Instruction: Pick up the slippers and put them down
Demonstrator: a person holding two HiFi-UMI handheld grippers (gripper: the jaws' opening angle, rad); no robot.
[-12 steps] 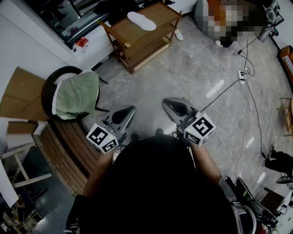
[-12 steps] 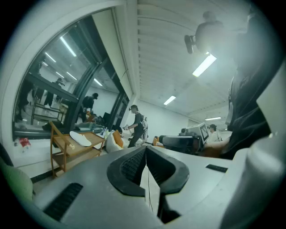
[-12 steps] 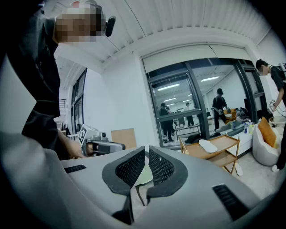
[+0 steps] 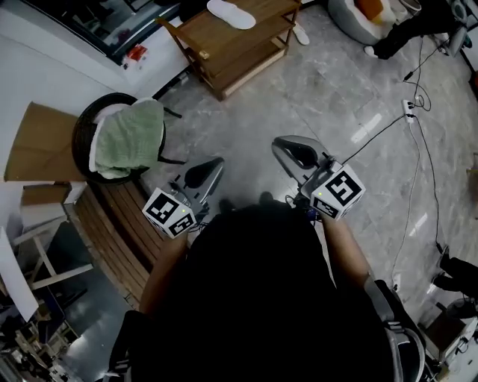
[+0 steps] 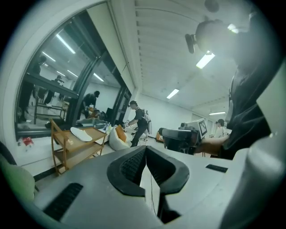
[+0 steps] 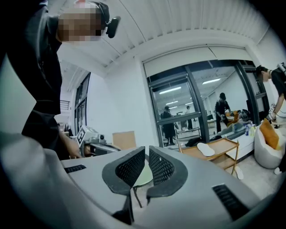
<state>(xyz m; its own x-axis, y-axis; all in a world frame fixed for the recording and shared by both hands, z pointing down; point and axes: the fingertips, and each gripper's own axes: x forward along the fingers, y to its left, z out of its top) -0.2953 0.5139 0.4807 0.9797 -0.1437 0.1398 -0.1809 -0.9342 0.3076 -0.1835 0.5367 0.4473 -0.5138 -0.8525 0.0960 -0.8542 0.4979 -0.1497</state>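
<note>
- Lighting: bright, even; ceiling strip lights [image 5: 205, 59] overhead.
- Glare: pale streaks on glossy floor [image 4: 366, 130].
- Distortion: strong fisheye, dark vignetted corners in both gripper views.
- Focus: nearest foreground soft.

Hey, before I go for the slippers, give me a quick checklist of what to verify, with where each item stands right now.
1. Left gripper empty: ok.
2. Right gripper empty: ok.
3. Jaws open for a grasp: not ok, both are shut.
4. White slipper on the wooden rack top shelf, in sight: ok.
5. Second slipper on the floor beside the rack, in sight: ok.
6. Slippers within reach: not ok, the rack stands well ahead across the floor.
</note>
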